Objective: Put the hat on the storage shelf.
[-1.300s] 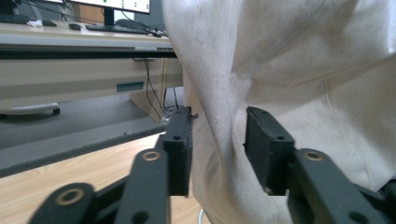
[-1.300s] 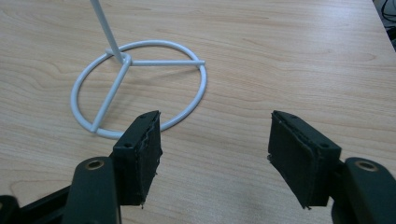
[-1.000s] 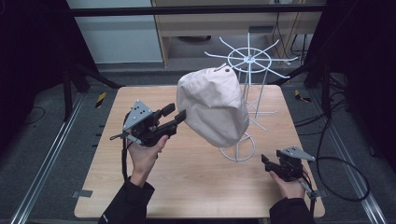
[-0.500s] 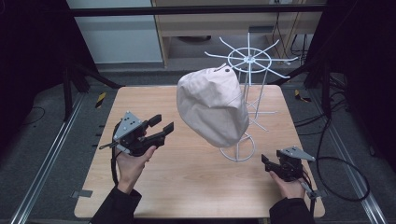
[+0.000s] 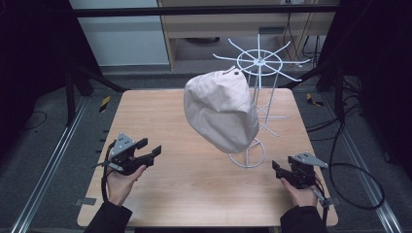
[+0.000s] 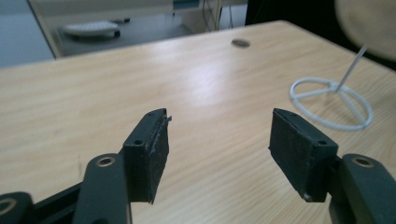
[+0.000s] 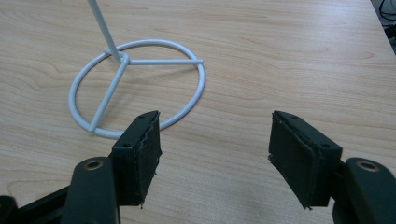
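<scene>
A beige cap (image 5: pixel 221 109) hangs on a white wire rack (image 5: pixel 260 63) whose round base ring (image 5: pixel 247 156) stands on the wooden table (image 5: pixel 160 111). My left gripper (image 5: pixel 149 147) is held low over the table's front left, well apart from the cap. Its jaws have just been opening and stand wide with nothing between them (image 6: pixel 219 140). My right gripper (image 5: pixel 276 170) rests at the front right, just beside the base ring (image 7: pixel 201 81). It is open (image 7: pixel 215 140) and holds nothing. The cap's edge (image 6: pixel 369 23) and the ring (image 6: pixel 293 93) lie ahead of the left jaws.
Black frame posts and floor rails flank the table. A cable (image 5: pixel 357 187) trails from the right gripper off the table's right edge. A round hole (image 6: pixel 241 43) sits in the tabletop at the far side.
My left gripper has dropped and pulled back left, away from the cap, toward the table's front left, with its jaws spreading wider. The right gripper has stayed put.
</scene>
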Tool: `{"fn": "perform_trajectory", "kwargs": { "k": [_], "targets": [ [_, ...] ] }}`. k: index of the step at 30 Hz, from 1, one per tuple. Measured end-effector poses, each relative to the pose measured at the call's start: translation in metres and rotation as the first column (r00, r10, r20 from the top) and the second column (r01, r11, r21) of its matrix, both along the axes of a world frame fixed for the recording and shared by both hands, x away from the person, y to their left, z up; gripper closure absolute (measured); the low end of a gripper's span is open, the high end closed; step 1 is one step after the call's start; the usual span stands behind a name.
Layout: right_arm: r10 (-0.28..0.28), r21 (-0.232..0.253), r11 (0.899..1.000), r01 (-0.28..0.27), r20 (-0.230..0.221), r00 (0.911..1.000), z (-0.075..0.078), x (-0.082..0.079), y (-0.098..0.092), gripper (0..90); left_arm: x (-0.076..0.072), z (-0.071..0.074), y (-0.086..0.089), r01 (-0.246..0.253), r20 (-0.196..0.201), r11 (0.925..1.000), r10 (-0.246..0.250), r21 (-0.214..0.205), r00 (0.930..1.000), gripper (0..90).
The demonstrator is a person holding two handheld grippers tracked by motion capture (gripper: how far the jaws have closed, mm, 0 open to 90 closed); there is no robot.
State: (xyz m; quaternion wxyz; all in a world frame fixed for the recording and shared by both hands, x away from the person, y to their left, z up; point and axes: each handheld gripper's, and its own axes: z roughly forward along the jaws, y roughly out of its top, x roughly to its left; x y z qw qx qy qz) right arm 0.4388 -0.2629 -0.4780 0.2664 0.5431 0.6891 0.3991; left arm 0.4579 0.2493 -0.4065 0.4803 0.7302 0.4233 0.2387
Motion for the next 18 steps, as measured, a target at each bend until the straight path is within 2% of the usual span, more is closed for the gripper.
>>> {"fn": "perform_trajectory", "kwargs": {
  "k": [2,3,7,12,13,15,18],
  "targets": [
    [-0.001,0.001,1.0,0.001,0.001,1.0,0.0,0.0,0.0,34.0,0.001,-0.004,0.003,-0.006,-0.013,0.9999,0.006,0.009,0.9999,36.2],
    [-0.001,0.002,1.0,0.001,0.001,1.0,0.0,0.0,0.0,33.8,0.002,-0.013,0.01,-0.022,-0.039,0.9996,0.023,0.018,0.999,35.7],
    [-0.002,0.0,1.0,0.002,0.001,1.0,0.0,0.0,0.0,33.0,0.003,-0.026,0.024,-0.054,-0.075,0.9976,0.057,0.044,0.9956,34.1],
    [-0.003,0.0,1.0,0.003,0.001,1.0,-0.001,0.001,0.0,31.6,0.004,-0.038,0.038,-0.097,-0.103,0.9935,0.103,0.059,0.9893,31.9],
    [-0.003,-0.003,1.0,0.003,0.003,1.0,-0.001,0.001,-0.001,31.1,0.005,-0.044,0.044,-0.121,-0.117,0.9908,0.127,0.062,0.985,31.7],
    [-0.004,-0.004,1.0,0.004,0.002,1.0,-0.001,0.001,-0.001,30.7,0.006,-0.049,0.051,-0.135,-0.129,0.9882,0.144,0.071,0.9812,30.8],
    [-0.005,0.0,1.0,0.005,-0.001,1.0,-0.001,0.001,-0.001,30.5,0.006,-0.053,0.057,-0.152,-0.133,0.9854,0.162,0.076,0.9779,29.7]
  ]
}}
